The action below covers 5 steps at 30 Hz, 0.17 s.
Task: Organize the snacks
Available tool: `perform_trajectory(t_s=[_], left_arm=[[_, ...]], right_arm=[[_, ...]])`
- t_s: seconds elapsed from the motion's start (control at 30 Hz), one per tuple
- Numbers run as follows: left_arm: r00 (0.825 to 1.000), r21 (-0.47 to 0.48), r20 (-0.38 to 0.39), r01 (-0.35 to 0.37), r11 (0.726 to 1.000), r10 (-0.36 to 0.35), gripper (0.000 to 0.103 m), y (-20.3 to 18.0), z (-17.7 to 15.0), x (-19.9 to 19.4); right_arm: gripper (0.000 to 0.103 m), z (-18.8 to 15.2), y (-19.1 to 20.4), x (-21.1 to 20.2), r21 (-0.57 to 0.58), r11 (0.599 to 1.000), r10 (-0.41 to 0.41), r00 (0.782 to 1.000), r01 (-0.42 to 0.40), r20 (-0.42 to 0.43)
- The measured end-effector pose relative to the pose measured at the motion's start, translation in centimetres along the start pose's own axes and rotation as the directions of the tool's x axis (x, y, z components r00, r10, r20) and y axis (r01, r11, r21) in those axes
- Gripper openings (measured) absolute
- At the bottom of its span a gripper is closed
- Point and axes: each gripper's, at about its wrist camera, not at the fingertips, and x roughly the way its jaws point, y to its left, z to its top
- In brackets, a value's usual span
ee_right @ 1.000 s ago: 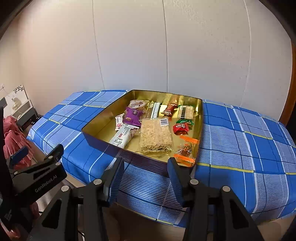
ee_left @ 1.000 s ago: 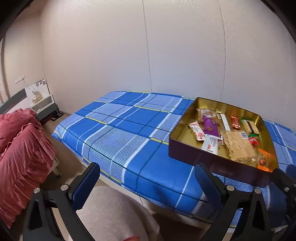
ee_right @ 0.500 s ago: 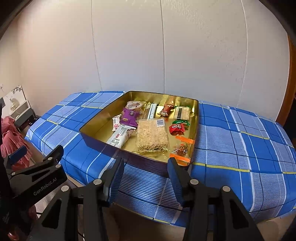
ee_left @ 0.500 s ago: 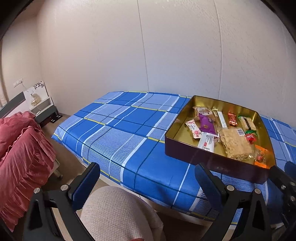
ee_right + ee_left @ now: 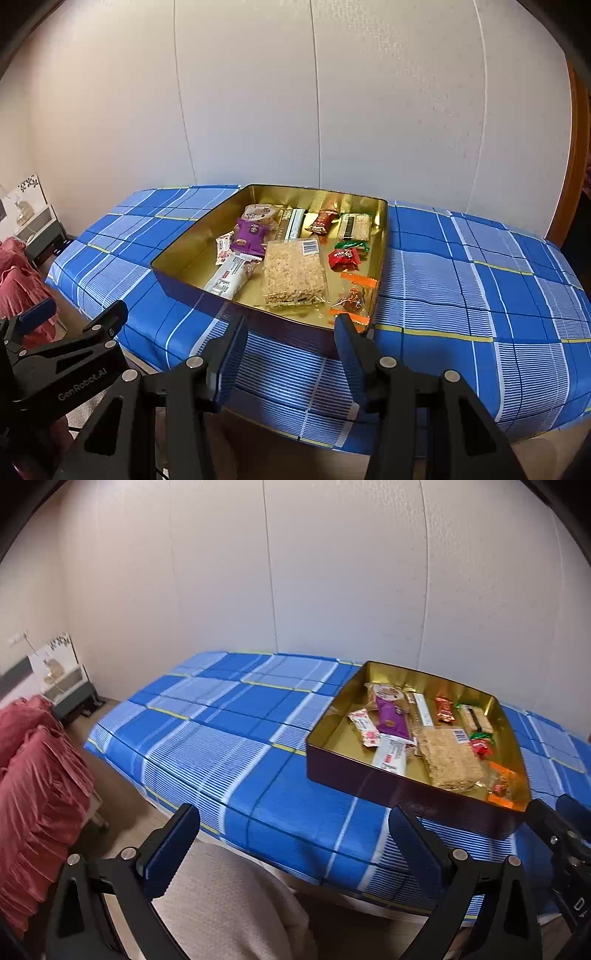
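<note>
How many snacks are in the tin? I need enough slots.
10, maybe more hidden: round cookie, purple pack, pink pack, white bar, rice cake, striped stick, brown bar, sesame bar, red candy, orange pack.

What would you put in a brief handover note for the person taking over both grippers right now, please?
Left gripper: open, empty, at the near edge of the table, left of the tin.
Right gripper: open, empty, just in front of the tin's near wall.
Gold tin sits on the blue plaid cloth. All visible snacks lie loose inside it: rice cracker pack, white bar, purple packet, red candy and others.
Done: nothing gripped yet.
Left: sorting the snacks; probably start with the nearest ones.
</note>
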Motion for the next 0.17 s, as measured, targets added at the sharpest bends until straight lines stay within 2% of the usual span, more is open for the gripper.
perform_trajectory(t_s=[0.03, 0.17], left_arm=[[1.0, -0.012, -0.008, 0.017, 1.0, -0.017, 0.103, 0.02, -0.06, 0.06], [1.0, -0.002, -0.007, -0.004, 1.0, 0.004, 0.103, -0.52, -0.37, 0.34]], right_arm=[[0.05, 0.02, -0.14, -0.09, 0.005, 1.0, -0.001, 1.0, 0.001, 0.003], [0.05, 0.04, -0.55, -0.19, 0.022, 1.0, -0.003, 1.0, 0.003, 0.007]])
